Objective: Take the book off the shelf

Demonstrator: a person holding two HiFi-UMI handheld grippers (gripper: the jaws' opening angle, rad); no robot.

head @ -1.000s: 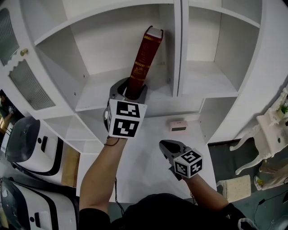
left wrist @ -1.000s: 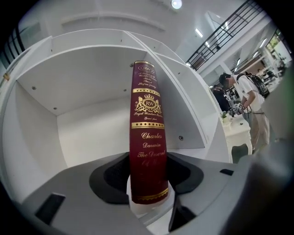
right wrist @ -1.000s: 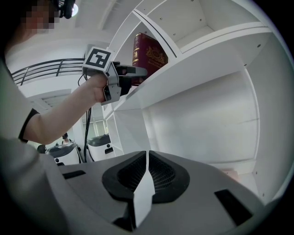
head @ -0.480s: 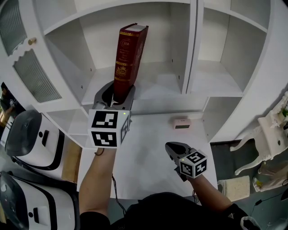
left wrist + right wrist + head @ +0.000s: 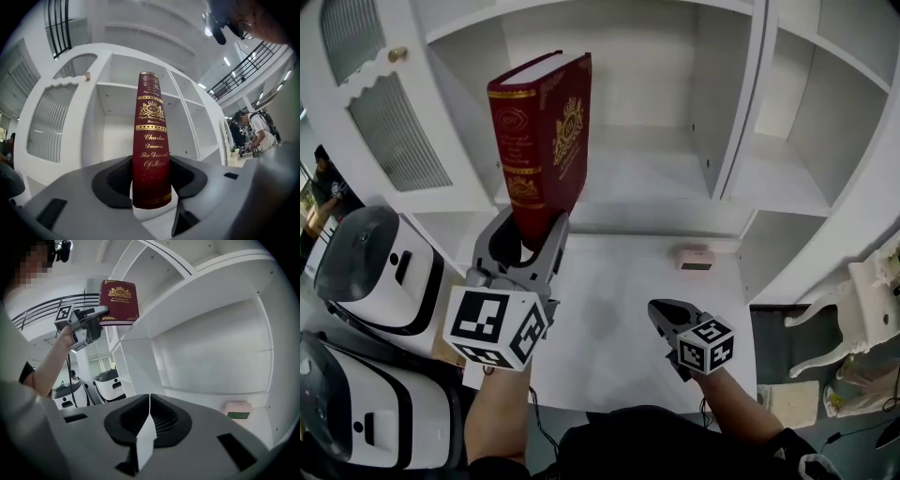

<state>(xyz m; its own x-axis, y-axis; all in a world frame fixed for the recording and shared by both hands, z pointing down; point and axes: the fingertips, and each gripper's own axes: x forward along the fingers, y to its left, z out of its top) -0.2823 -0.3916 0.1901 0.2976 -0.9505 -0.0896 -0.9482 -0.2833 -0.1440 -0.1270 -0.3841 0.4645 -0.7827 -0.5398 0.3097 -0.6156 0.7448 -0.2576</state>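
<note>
Left gripper (image 5: 528, 246) is clamped on the bottom end of the red book (image 5: 540, 141), holding it upright, spine toward that gripper's camera. The book is out of the shelf (image 5: 637, 183), just in front of its open compartment. Right gripper (image 5: 667, 315), low before the shelf's counter, has its jaws pressed together on nothing. A small white box (image 5: 696, 260) lies on that counter.

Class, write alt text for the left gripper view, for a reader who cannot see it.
A dark red book stands upright, gripped at its lower end by the left gripper, gilt-lettered spine facing the camera. Behind it rises a white shelf unit.
</note>
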